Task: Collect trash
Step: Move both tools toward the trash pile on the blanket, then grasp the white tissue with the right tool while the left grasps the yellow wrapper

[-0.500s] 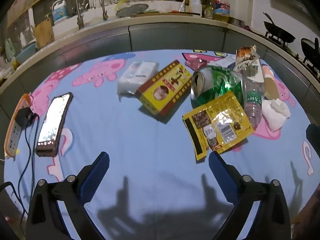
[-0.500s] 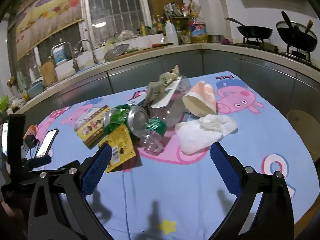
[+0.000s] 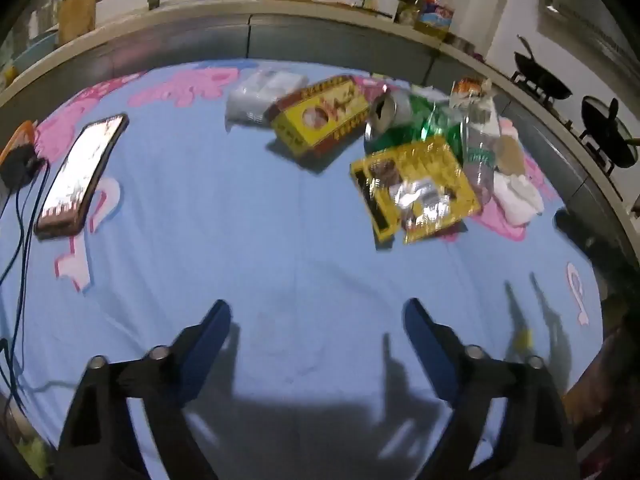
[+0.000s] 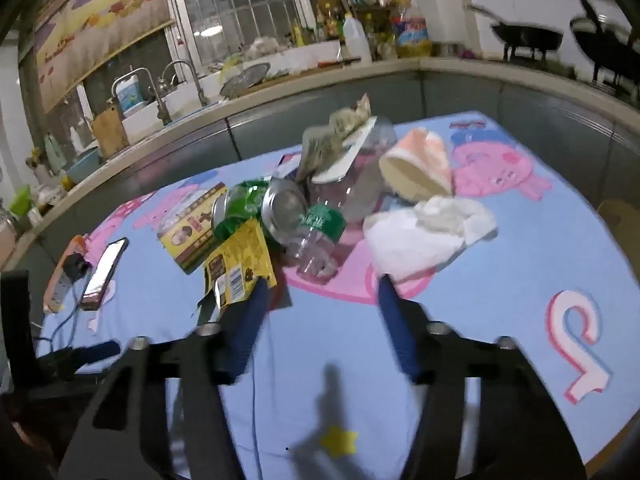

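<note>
Left wrist view: my left gripper (image 3: 316, 320) hangs over bare blue tabletop (image 3: 240, 240), jaws spread wide, nothing between them. Trash pile sits ahead to the right: yellow wrapper (image 3: 416, 188), green can (image 3: 404, 124), clear bottle (image 3: 478, 148), yellow box (image 3: 320, 118), white tissue (image 3: 518, 196). Phone (image 3: 82, 172) lies far left.

Right wrist view: my right gripper (image 4: 322, 284) is near the pile, jaws apart and empty. Yellow wrapper (image 4: 240, 260) touches the left fingertip; clear bottle (image 4: 320, 232) just ahead; white tissue (image 4: 424, 232) beside the right fingertip.
</note>
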Demonstrator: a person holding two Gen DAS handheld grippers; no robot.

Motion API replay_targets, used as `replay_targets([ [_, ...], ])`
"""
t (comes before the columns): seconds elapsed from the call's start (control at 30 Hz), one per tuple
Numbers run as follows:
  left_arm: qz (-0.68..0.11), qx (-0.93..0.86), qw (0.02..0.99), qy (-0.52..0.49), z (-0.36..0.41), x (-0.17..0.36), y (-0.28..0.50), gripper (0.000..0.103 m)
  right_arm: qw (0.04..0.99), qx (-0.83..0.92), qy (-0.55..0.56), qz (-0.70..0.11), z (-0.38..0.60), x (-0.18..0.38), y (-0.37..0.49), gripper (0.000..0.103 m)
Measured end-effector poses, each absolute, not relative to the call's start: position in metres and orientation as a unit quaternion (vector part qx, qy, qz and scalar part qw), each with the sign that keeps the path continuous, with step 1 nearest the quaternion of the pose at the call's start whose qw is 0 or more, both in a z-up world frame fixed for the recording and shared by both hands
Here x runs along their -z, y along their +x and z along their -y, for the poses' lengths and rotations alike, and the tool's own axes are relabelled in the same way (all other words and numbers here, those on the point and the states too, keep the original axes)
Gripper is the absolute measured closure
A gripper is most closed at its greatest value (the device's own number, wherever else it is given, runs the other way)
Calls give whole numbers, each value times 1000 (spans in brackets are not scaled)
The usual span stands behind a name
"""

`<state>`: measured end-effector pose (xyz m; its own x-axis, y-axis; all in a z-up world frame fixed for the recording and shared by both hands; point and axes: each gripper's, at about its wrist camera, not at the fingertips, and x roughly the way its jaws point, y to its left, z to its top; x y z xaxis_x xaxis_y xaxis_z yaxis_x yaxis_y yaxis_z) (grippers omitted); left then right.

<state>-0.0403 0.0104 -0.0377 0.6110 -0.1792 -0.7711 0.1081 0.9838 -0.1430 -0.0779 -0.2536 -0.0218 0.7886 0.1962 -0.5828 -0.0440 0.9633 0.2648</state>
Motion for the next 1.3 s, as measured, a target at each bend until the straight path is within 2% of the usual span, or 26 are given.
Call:
replay_targets([
  [0.03, -428, 87, 899, -42, -9, 33, -34, 22, 933, -75, 130, -326, 257, 24, -75, 74],
  [0.07, -426, 97, 899, -43, -6, 28, -28, 26, 930, -82, 139, -331, 261, 26, -73, 77],
  [0.13, -417, 124, 899, -51, -7, 14, -13, 33, 930, -76, 142, -331, 269, 26, -70, 78],
  [0.23, -364, 139, 921, -3, 10, -7, 1, 35, 935, -41, 129, -327, 291, 24, -66, 77],
  [0.3, -349, 162, 922, 50, 36, -5, 12, 34, 934, -22, 135, -330, 307, 27, -62, 61],
  [0.33, -351, 170, 919, 57, 39, -4, 19, 32, 933, -14, 144, -330, 317, 29, -60, 45],
  [0.43, -362, 200, 908, 64, 54, 7, 39, 22, 926, 4, 181, -331, 352, 35, -54, 43],
  [0.5, -367, 221, 901, 74, 54, 13, 52, 19, 916, 9, 208, -344, 371, 42, -45, 43],
  [0.57, -371, 235, 895, 82, 54, 18, 66, 9, 908, 10, 227, -353, 385, 50, -36, 43],
  [0.63, -374, 253, 889, 75, 52, 23, 73, 6, 906, 13, 219, -362, 386, 54, -28, 42],
  [0.73, -394, 275, 874, 69, 55, 29, 81, 6, 907, 12, 187, -376, 376, 61, -8, 28],
  [0.8, -412, 282, 864, 67, 58, 37, 83, 20, 910, 12, 158, -383, 366, 64, 5, 25],
  [0.83, -421, 287, 858, 67, 60, 40, 82, 38, 911, 10, 145, -387, 361, 65, 11, 25],
  [0.9, -417, 280, 862, 73, 62, 43, 72, 61, 911, 12, 116, -396, 348, 68, 19, 25],
  [0.93, -415, 279, 862, 75, 62, 43, 66, 77, 913, 18, 96, -395, 342, 69, 21, 35],
  [0.97, -421, 286, 858, 71, 62, 44, 62, 99, 917, 20, 69, -394, 333, 70, 22, 56],
  [1.03, -434, 292, 851, 49, 60, 45, 52, 102, 919, 22, 39, -391, 323, 71, 20, 80],
  [1.07, -436, 294, 849, 42, 59, 45, 47, 102, 920, 13, 39, -391, 321, 71, 17, 96],
  [1.3, -441, 319, 839, 1, 65, 29, 15, 102, 922, -21, 90, -375, 336, 63, -23, 97],
])
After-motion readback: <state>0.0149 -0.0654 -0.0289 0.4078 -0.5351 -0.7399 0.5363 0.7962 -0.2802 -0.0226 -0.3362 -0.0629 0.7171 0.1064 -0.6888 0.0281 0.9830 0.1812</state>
